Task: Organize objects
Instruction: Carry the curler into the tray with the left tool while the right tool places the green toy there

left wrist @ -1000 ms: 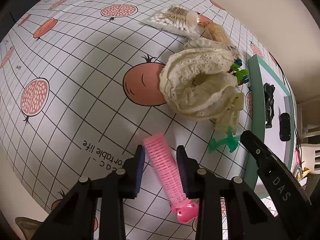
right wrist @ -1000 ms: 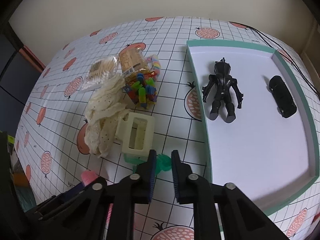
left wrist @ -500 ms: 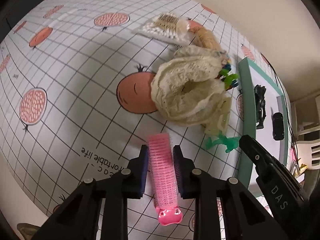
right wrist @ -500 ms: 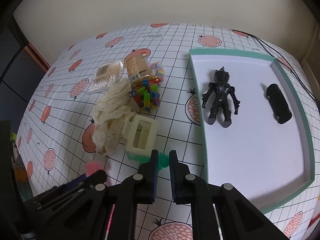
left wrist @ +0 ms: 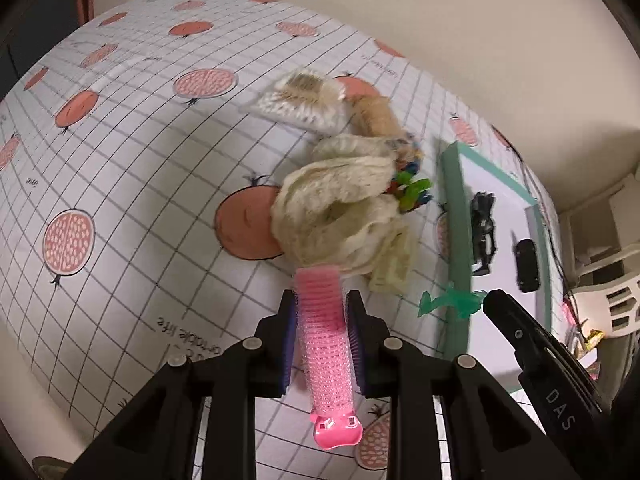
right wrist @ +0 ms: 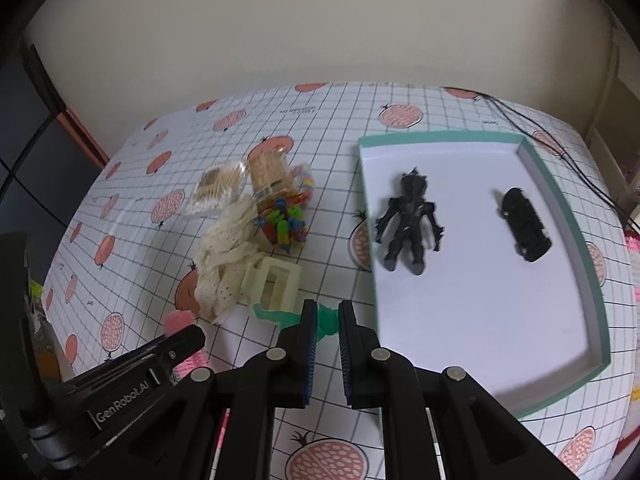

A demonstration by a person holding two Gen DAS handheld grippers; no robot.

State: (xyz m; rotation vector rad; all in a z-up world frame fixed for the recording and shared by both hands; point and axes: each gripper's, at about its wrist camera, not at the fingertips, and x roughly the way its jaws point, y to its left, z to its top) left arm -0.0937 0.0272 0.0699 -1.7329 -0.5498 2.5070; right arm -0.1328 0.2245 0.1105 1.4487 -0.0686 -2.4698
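The teal-rimmed tray holds only a black action figure and black toy car, while the left gripper pinches a pink hair roller and the right gripper grips a green toy figure (lace cloth, cotton swabs and cream clip remain outside).

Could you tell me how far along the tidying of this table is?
Done: black figure and black toy car lie in the tray. In hand: left hand-held gripper clamps the pink hair roller; right hand-held gripper holds a green toy. Left: lace cloth, cotton swabs.
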